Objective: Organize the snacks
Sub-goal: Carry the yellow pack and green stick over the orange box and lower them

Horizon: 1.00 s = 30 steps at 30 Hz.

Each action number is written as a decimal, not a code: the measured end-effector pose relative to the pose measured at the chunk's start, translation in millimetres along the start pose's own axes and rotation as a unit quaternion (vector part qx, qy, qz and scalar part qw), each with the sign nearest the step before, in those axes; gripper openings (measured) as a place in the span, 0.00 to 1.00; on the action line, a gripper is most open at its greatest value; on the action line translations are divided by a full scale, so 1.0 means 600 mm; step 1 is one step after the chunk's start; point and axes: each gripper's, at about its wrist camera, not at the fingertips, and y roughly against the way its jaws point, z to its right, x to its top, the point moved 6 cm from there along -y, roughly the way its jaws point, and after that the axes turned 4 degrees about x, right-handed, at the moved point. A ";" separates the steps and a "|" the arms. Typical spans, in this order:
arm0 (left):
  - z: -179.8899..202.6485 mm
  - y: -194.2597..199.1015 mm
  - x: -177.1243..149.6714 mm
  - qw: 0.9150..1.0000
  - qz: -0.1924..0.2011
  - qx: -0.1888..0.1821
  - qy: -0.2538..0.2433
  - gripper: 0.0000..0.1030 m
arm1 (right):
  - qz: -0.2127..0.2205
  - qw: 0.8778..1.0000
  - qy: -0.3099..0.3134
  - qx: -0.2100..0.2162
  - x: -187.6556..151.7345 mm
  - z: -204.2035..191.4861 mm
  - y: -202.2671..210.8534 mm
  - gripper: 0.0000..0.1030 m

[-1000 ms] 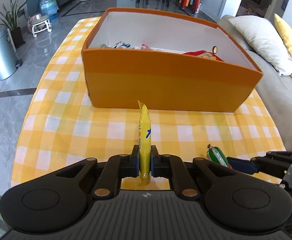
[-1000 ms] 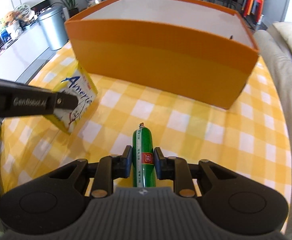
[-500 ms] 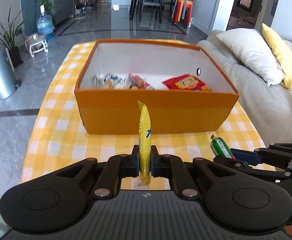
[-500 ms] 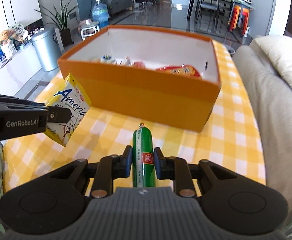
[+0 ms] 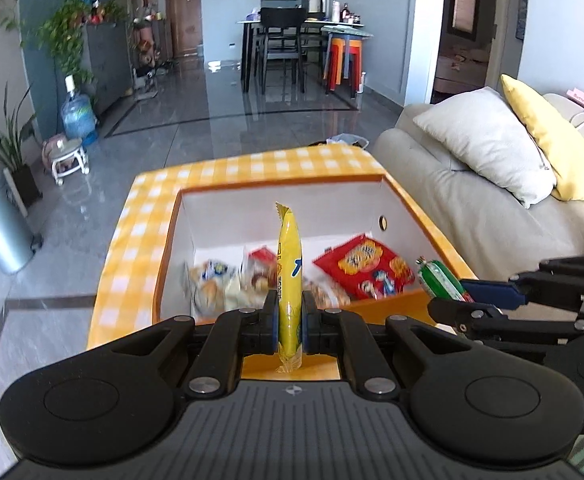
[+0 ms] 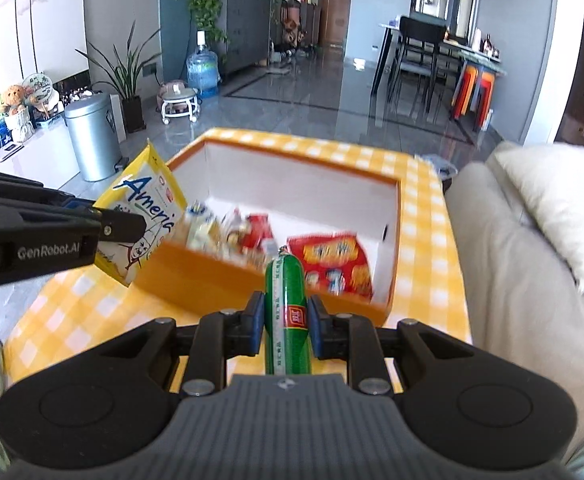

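Note:
My left gripper (image 5: 290,322) is shut on a flat yellow snack packet (image 5: 289,280), held edge-on and upright; the right wrist view shows its printed face (image 6: 144,216) at the left. My right gripper (image 6: 286,322) is shut on a green sausage stick (image 6: 286,312), also seen at the right of the left wrist view (image 5: 441,280). Both are held in the air near the front wall of an orange cardboard box (image 5: 164,264) with white inside walls. Inside lie a red cracker packet (image 5: 365,268) and several small wrapped snacks (image 5: 220,284).
The box stands on a table with a yellow-and-white checked cloth (image 6: 76,300). A beige sofa with a white cushion (image 5: 487,148) and a yellow cushion (image 5: 551,140) runs along the right. A metal bin (image 5: 0,232) stands on the floor at the left.
Both grippers have risen with their snacks still held. The box has dropped lower in both views, and its inside and contents now show from above.

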 end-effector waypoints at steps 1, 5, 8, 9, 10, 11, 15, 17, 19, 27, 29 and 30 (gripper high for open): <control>0.001 -0.003 0.006 1.000 0.001 -0.001 -0.004 0.10 | 0.002 1.000 0.004 0.001 0.010 0.002 -0.001 0.19; 0.003 -0.014 0.035 1.000 0.007 0.005 -0.023 0.10 | 0.006 1.000 0.017 -0.002 0.046 0.007 -0.014 0.18; -0.003 -0.025 0.052 1.000 0.002 -0.002 -0.022 0.10 | 0.007 1.000 0.025 -0.004 0.070 0.010 -0.027 0.18; -0.004 -0.030 0.058 1.000 0.001 -0.001 -0.025 0.10 | 0.006 1.000 0.027 -0.004 0.076 0.012 -0.031 0.19; -0.005 -0.034 0.063 1.000 0.001 0.002 -0.031 0.10 | 0.005 1.000 0.030 -0.005 0.083 0.014 -0.037 0.18; -0.005 -0.038 0.067 0.999 0.001 0.005 -0.037 0.10 | 0.004 0.999 0.032 -0.005 0.089 0.016 -0.042 0.18; -0.007 -0.066 0.084 0.999 -0.012 0.001 -0.044 0.10 | -0.005 0.999 0.036 -0.005 0.111 0.021 -0.069 0.18; -0.007 -0.082 0.088 0.999 -0.021 0.002 -0.050 0.09 | -0.011 0.999 0.042 -0.008 0.119 0.022 -0.086 0.18; -0.006 -0.097 0.091 0.998 -0.027 0.003 -0.059 0.09 | -0.019 0.999 0.049 -0.011 0.127 0.025 -0.104 0.18; -0.019 -0.160 0.103 0.996 -0.063 -0.021 -0.051 0.10 | -0.069 0.997 0.010 0.035 0.141 0.064 -0.180 0.18; -0.023 -0.182 0.104 0.996 -0.076 -0.023 -0.043 0.10 | -0.084 0.995 -0.007 0.045 0.143 0.080 -0.201 0.19; -0.026 -0.192 0.103 0.996 -0.083 -0.026 -0.036 0.10 | -0.091 0.995 -0.012 0.047 0.141 0.083 -0.211 0.19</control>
